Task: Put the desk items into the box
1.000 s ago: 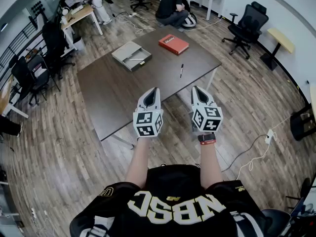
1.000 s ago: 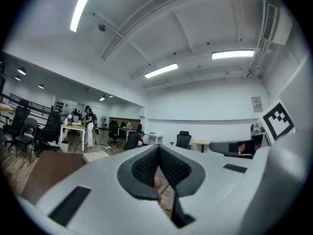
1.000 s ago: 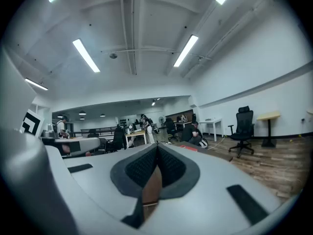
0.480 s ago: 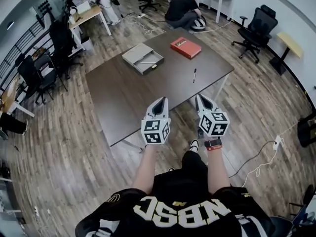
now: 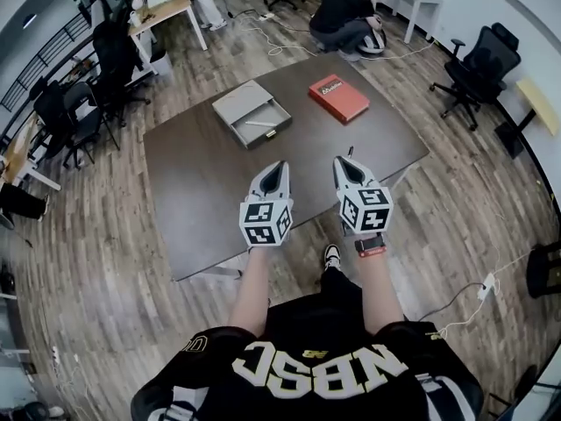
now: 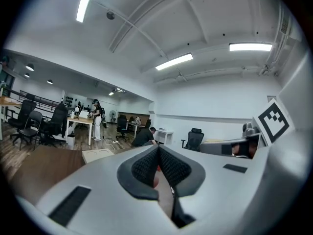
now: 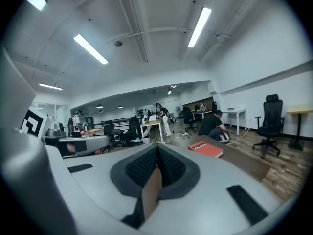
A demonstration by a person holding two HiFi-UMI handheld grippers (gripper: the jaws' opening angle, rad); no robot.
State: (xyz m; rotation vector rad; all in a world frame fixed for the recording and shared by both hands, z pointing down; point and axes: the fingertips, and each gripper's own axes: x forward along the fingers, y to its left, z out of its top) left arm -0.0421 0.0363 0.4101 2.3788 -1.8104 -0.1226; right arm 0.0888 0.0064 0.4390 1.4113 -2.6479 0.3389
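On the dark brown table (image 5: 202, 182) an open grey box (image 5: 252, 112) lies at the far middle, with a small pale item inside it. To its right lies a red book (image 5: 338, 97). A black pen (image 5: 350, 151) shows just beyond my right gripper's tip. My left gripper (image 5: 277, 167) and right gripper (image 5: 345, 162) hover side by side over the table's near half, both shut and empty. The left gripper view shows shut jaws (image 6: 158, 153) and the box (image 6: 98, 155) to the left. In the right gripper view, the shut jaws (image 7: 157, 151) point towards the red book (image 7: 205, 149).
A person (image 5: 346, 11) crouches on the floor beyond the table. Black office chairs stand at the right (image 5: 482, 64) and far left (image 5: 61, 121). Another desk (image 5: 162, 11) with a person beside it stands at the back left. White cables (image 5: 465, 305) lie on the wood floor.
The person has stepped closer to the table, so both grippers now hang over its near half instead of in front of its edge. Both jaws stay shut.
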